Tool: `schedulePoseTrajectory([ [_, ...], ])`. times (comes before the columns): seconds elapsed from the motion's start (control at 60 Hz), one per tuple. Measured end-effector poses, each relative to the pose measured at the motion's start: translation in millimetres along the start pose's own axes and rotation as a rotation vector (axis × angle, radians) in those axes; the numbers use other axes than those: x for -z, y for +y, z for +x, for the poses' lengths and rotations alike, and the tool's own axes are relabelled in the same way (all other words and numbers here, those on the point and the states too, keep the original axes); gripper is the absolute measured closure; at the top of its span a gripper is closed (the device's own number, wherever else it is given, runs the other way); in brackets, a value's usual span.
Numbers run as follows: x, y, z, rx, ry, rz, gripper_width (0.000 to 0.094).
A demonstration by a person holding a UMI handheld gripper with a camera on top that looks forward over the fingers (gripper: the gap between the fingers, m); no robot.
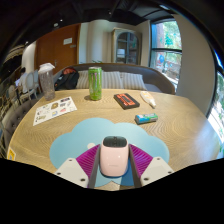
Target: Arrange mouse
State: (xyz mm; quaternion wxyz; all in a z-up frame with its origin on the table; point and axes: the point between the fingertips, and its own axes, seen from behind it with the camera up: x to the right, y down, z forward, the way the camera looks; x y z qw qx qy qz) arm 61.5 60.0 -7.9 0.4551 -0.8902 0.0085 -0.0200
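A pale pink and white mouse (113, 157) with a dark wheel end sits between my gripper's (112, 168) two fingers. Both magenta pads (84, 158) press against its sides, so the gripper is shut on the mouse. Beneath and just ahead of it lies a light blue cloud-shaped mouse mat (95, 134) on the round wooden table (180, 125). Whether the mouse rests on the mat or hangs just above it, I cannot tell.
Beyond the mat stand a green can (95, 83), a dark red flat case (126, 100), a small white object (149, 99) and a teal item (146, 118). A printed sheet (55, 108) lies to the left, with a backpack (66, 78) behind it. A sofa stands past the table.
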Motion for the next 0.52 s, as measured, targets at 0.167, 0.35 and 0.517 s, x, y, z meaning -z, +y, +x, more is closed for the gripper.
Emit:
schedulePoseTrajectory([
  [0.167,27,-5,-5,-0.036,-0.019,0.021,0.0089],
  [0.35,103,14,-24,0.0,-0.048,0.071,0.0095],
  [0.517,178,50,-45,0.023,-0.056,0.124,0.0083],
])
